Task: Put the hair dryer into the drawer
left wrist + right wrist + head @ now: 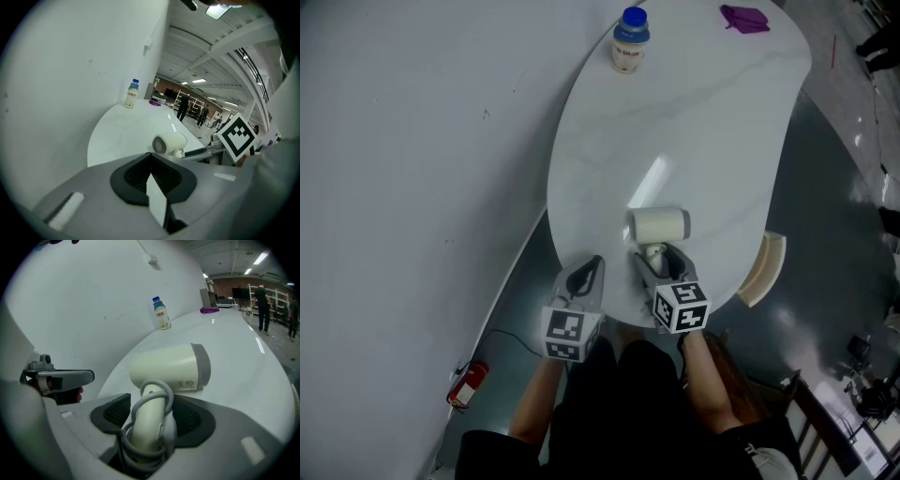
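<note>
A cream hair dryer lies on the white oval table near its front edge, barrel crosswise and handle towards me. My right gripper stands open with the handle between its jaws. In the right gripper view the cord-wrapped handle of the hair dryer fills the gap of the right gripper, with a little room at each pad. My left gripper hovers at the table's front edge, left of the dryer, shut and empty. From the left gripper the hair dryer shows ahead to the right. I see no drawer.
A small bottle with a blue cap stands at the table's far end, near a purple object. A white wall runs along the left. A beige curved piece sticks out under the table's right edge. A red extinguisher lies on the floor.
</note>
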Action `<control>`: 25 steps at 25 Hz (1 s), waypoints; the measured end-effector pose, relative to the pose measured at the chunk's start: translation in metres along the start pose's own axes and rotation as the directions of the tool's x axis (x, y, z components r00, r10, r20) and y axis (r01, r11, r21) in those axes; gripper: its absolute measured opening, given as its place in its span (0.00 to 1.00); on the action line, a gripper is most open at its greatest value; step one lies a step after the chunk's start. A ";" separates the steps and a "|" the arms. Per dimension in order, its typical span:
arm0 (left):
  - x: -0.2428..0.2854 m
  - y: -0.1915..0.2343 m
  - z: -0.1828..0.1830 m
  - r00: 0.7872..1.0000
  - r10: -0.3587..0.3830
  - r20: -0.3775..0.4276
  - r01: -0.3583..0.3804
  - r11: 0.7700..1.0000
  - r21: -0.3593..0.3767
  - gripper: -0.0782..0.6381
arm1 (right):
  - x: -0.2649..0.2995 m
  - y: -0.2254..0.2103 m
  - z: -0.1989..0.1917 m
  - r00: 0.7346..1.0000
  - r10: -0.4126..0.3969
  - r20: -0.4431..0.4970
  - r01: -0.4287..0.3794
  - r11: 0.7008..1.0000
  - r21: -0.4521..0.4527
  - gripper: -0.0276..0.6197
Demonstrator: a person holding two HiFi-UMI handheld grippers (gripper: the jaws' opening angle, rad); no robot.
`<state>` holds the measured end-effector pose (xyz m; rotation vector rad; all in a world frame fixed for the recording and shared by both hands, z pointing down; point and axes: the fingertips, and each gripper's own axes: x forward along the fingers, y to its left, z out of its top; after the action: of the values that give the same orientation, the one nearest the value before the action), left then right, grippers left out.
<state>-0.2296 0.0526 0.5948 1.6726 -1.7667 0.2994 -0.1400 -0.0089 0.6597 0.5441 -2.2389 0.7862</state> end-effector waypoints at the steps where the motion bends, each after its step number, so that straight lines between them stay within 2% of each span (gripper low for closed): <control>1: 0.000 0.001 0.000 1.000 0.002 0.000 -0.002 1.000 -0.002 0.12 | 0.002 0.000 0.000 1.000 -0.001 -0.002 0.001 1.000 -0.001 0.46; 14: -0.002 0.013 -0.008 1.000 0.019 -0.016 -0.020 0.999 -0.034 0.12 | 0.014 0.001 0.001 0.999 -0.020 -0.035 0.020 1.000 -0.015 0.46; 17: -0.003 0.013 -0.007 1.000 0.016 -0.010 -0.017 1.000 -0.022 0.12 | 0.015 0.000 0.002 0.999 -0.030 -0.035 0.030 0.999 -0.019 0.46; 25: -0.011 0.009 -0.008 1.000 0.009 -0.006 -0.009 1.000 -0.019 0.12 | 0.015 -0.004 0.001 0.999 -0.037 -0.026 0.037 0.999 0.020 0.42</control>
<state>-0.2367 0.0670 0.5967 1.6491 -1.7685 0.2903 -0.1480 -0.0152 0.6710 0.5806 -2.1932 0.7939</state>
